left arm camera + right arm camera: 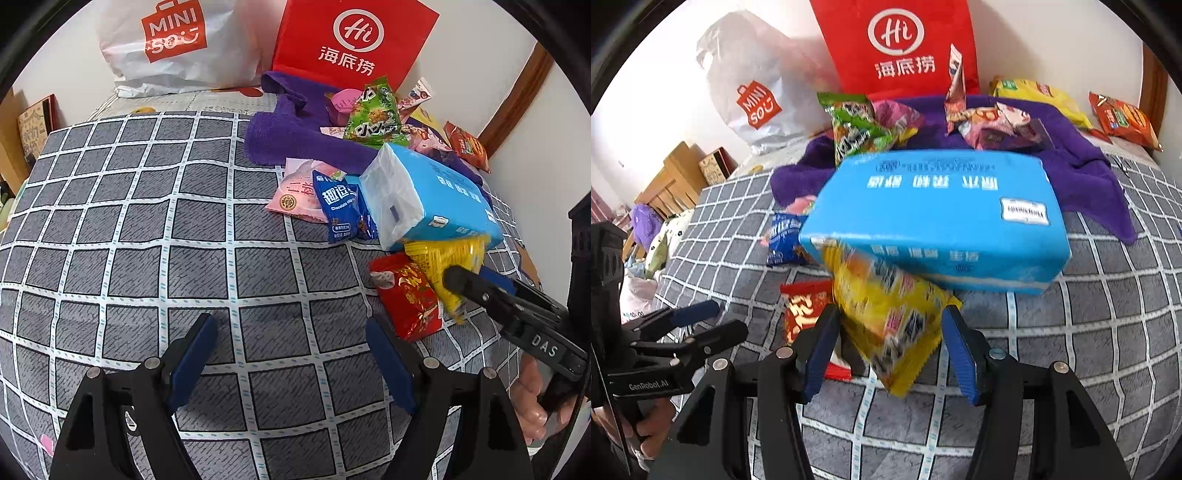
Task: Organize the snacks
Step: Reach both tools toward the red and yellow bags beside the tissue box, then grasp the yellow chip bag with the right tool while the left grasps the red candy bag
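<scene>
The right tongs [890, 350] straddle a blurred yellow packet [886, 314] on the bed [1071, 369], pads apart and seemingly not pressing, so the pick-up is underway and needs a squeeze; the left tongs [291, 354] hang apart, empty.

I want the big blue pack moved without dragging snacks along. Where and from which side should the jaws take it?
Grip the blue pack across its thin height at the bare right-hand end, coming in from the right. Its left end rests on the yellow packet and the dark blue cookie packet; the purple towel lies behind it.
</scene>
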Demonstrator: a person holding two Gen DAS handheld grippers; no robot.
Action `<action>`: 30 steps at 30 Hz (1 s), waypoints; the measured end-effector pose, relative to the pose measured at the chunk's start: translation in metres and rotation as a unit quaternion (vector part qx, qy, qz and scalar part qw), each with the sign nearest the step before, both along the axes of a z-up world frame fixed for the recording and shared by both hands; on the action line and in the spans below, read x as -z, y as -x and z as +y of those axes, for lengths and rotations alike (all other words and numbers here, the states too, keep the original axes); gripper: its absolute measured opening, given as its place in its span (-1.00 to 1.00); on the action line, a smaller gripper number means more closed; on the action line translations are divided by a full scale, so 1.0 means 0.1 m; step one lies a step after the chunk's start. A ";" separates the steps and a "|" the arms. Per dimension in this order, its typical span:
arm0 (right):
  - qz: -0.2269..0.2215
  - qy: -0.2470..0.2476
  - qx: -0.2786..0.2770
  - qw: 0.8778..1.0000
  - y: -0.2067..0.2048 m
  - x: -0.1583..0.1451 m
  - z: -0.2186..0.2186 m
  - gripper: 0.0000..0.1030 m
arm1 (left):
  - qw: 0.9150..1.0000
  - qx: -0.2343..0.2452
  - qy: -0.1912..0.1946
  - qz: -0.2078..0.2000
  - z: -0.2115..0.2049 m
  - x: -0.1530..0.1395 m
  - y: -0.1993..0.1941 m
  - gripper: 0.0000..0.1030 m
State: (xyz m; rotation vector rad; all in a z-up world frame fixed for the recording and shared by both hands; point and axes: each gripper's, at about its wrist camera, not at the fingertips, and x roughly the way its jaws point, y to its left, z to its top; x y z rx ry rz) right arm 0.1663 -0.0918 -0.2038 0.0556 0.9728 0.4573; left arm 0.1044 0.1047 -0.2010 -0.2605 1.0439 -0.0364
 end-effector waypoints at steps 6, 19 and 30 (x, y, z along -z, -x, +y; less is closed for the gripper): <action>0.003 0.001 -0.010 1.000 -0.14 0.08 0.12 0.16 | 1.000 -0.001 0.004 0.003 -0.01 -0.01 0.00 0.58; -0.031 -0.008 -0.002 0.999 0.11 -0.23 -0.27 -0.23 | 0.999 0.015 0.031 -0.003 -0.17 -0.01 -0.03 0.58; -0.051 -0.010 0.026 0.998 0.38 -0.34 -0.70 -0.26 | 0.996 0.063 0.055 -0.001 -0.67 0.00 -0.11 0.56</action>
